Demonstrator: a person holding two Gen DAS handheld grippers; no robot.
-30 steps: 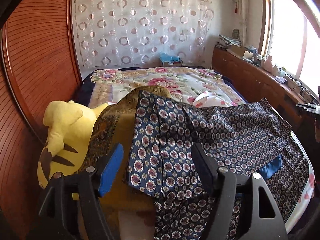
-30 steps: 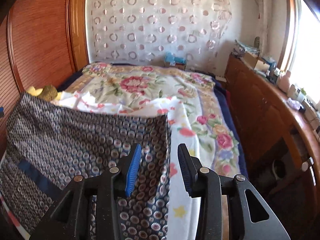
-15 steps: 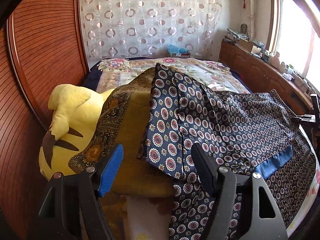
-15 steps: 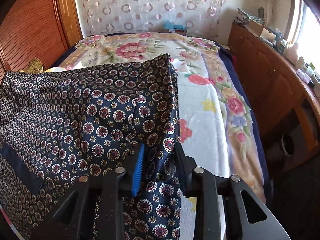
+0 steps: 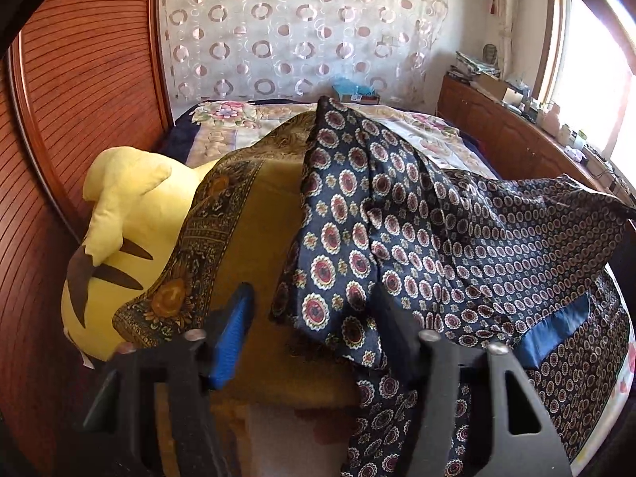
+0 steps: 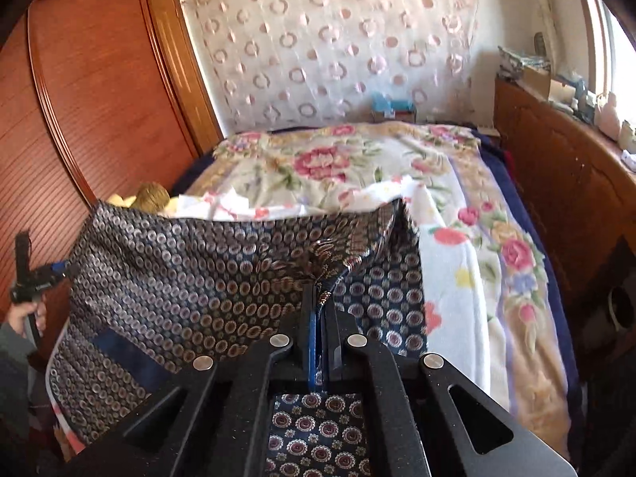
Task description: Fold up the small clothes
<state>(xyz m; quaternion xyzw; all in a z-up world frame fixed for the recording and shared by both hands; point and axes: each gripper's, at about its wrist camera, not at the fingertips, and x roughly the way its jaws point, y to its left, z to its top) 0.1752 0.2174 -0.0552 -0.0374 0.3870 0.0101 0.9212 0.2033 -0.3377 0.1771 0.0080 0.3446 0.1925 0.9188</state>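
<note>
- Right gripper (image 6: 321,310) has its jaws pinched on the navy shorts (image 6: 190,274) edge, lifting it to fold.
- Left gripper (image 5: 314,318) jaws are closing around the opposite corner; contact looks unsure.

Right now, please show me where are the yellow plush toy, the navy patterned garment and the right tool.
yellow plush toy (image 5: 131,198): left wrist view, on its yellow body.
navy patterned garment (image 6: 190,274): right wrist view, on the lifted cloth.
right tool (image 6: 320,310): right wrist view, between its tips, shut on the garment's edge.
</note>
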